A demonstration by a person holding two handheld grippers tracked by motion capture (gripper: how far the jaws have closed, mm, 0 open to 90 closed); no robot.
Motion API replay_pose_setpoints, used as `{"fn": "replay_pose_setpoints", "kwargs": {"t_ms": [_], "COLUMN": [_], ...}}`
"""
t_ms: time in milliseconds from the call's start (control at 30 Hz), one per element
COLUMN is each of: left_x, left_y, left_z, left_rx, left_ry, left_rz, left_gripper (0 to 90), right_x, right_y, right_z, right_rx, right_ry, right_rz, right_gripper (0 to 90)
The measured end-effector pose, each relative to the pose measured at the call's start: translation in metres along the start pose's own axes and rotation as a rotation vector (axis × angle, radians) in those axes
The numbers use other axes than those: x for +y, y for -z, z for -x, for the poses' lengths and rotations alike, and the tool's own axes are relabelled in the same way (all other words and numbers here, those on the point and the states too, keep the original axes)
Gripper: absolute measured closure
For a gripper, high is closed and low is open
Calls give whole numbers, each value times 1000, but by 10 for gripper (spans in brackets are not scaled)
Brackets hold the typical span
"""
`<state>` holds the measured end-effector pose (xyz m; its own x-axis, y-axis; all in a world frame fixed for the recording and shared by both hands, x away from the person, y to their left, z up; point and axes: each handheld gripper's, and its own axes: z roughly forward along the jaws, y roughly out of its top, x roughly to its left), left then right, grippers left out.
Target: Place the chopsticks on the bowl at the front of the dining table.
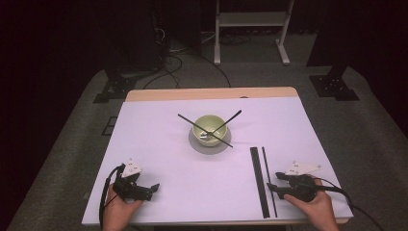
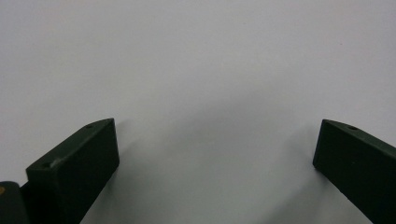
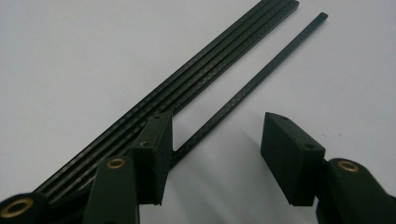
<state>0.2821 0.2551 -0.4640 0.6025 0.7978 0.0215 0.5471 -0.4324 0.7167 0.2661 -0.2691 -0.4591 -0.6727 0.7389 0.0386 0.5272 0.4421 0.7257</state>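
Observation:
A pale green bowl [image 1: 208,126] stands on a grey saucer [image 1: 210,148] at the table's middle, with two thin black rods [image 1: 192,122] crossed over its rim. At the front right lie a flat bundle of black rods [image 1: 258,180] [image 3: 210,60] and beside it a single black rod [image 1: 270,178] [image 3: 261,77]. My right gripper [image 1: 272,186] [image 3: 217,120] is open, with the single rod running between its jaws and touching neither pad; one jaw rests beside the bundle. At the front left my left gripper [image 1: 154,188] [image 2: 215,140] stands open over bare white sheet, nothing between its jaws.
A white sheet [image 1: 159,144] covers the wooden table, whose bare far edge [image 1: 211,93] shows at the back. Beyond it on the floor are dark stands, cables [image 1: 173,62] and a white frame [image 1: 252,29].

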Motion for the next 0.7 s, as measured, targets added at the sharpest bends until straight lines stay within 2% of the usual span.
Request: {"fn": "replay_pose_setpoints", "kwargs": {"t_ms": [467, 700], "left_x": [0, 0], "left_y": [0, 0], "left_z": [0, 0], "left_rx": [0, 0], "left_ry": [1, 1], "left_rz": [1, 1], "left_gripper": [0, 0], "right_x": [-7, -13], "right_y": [9, 15], "right_z": [-6, 3], "right_rx": [-7, -31], "right_ry": [19, -8], "right_rz": [-16, -13], "right_gripper": [407, 407]}}
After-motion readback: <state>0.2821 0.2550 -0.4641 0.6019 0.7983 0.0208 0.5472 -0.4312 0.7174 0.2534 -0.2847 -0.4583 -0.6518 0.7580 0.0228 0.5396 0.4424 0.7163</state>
